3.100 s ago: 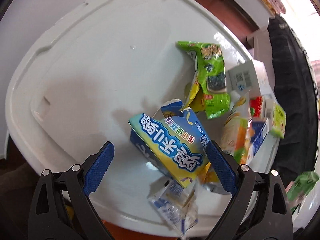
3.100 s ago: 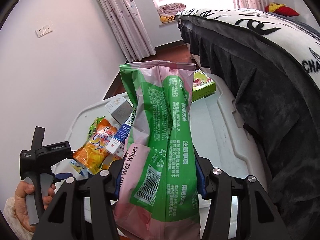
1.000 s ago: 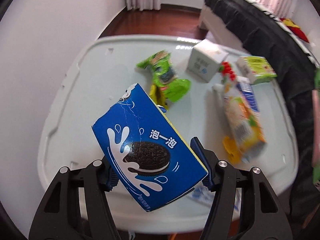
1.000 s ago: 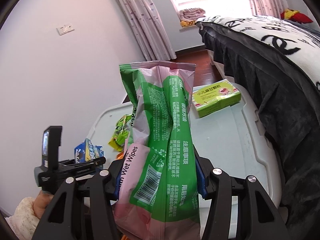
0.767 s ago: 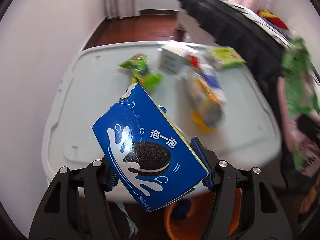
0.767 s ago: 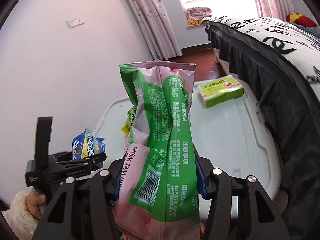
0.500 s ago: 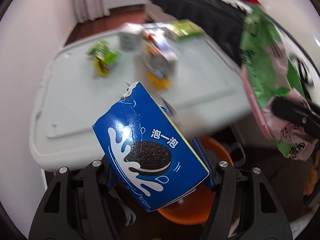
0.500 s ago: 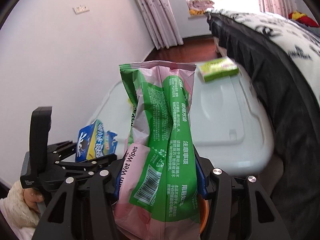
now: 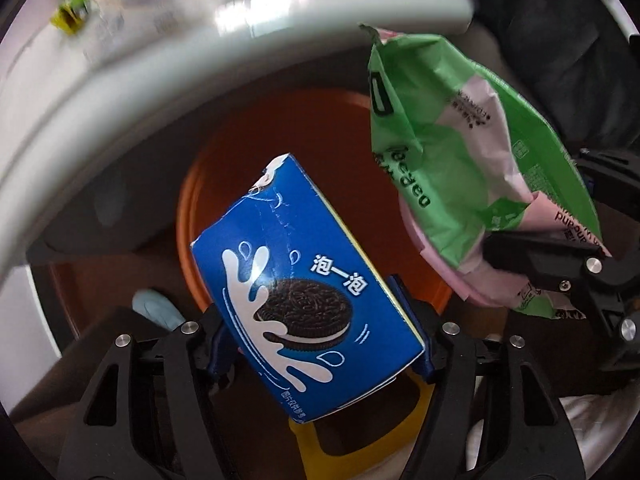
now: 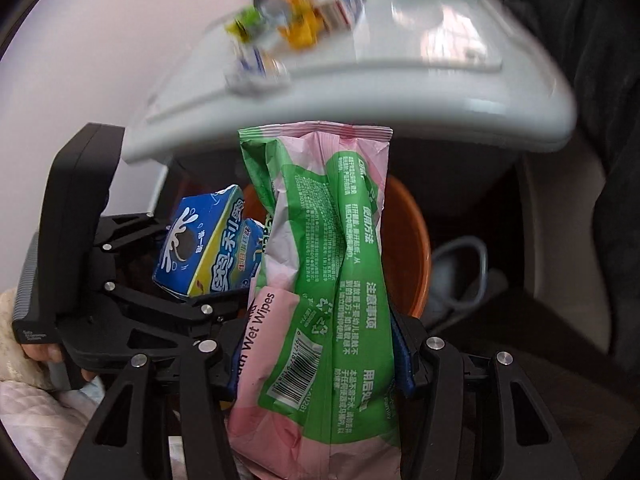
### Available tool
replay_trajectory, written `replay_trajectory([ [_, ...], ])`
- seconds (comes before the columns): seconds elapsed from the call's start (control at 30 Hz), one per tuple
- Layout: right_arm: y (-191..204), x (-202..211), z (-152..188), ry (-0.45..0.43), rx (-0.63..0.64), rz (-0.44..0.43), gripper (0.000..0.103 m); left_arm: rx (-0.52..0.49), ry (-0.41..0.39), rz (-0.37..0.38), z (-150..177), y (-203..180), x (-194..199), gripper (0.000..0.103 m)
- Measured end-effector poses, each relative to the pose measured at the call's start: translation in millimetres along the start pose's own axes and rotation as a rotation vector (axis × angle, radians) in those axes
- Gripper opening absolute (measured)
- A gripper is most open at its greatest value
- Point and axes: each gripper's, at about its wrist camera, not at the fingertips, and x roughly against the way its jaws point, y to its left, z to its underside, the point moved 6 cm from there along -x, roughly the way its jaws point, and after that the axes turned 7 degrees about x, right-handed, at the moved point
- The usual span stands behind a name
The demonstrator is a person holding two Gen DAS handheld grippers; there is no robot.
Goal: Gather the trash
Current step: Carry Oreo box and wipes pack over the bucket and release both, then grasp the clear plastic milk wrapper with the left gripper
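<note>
**Over the orange bin — release starting**

Above the orange bin (image 9: 192, 216), both loads have swung off the white lid (image 10: 400, 92). Left gripper (image 9: 316, 344) loosens on the Oreo box (image 9: 304, 280); right gripper (image 10: 316, 356) loosens on the wet-wipes pack (image 10: 332, 260) — 2 drops look imminent.

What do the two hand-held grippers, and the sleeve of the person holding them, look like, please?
Each hand-held gripper, left and right, has a black angular frame dotted with silver screws, and two fingers with blue pads. The left one has a black block body with a ribbed grey grip. The sleeve is cream and fuzzy.
</note>
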Motion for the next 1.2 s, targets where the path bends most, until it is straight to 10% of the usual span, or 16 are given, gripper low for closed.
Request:
replay_trajectory([
  [0.13,-13,-27,4,0.07,-0.065,0.023,0.089,0.019,0.081,-0.044,4,11,-30,0.08],
  [0.33,-18,-8,-3,-0.035,-0.128,-0.05,0.094,0.028,0.129,-0.047,6,18,-37,0.08],
  [0.63,-21,24,-16,-0.157,-0.111,-0.008,0.095,0.059,-0.051,-0.018,-6,29,27,0.081],
  [0.87,-28,34,-22,-0.191,-0.099,-0.023,0.095,0.335,-0.252,0.065,-63,63,103,0.091],
  [1.2,-44,38,-28,-0.208,-0.122,-0.034,0.095,0.518,-0.267,-0.043,-127,95,94,0.091],
])
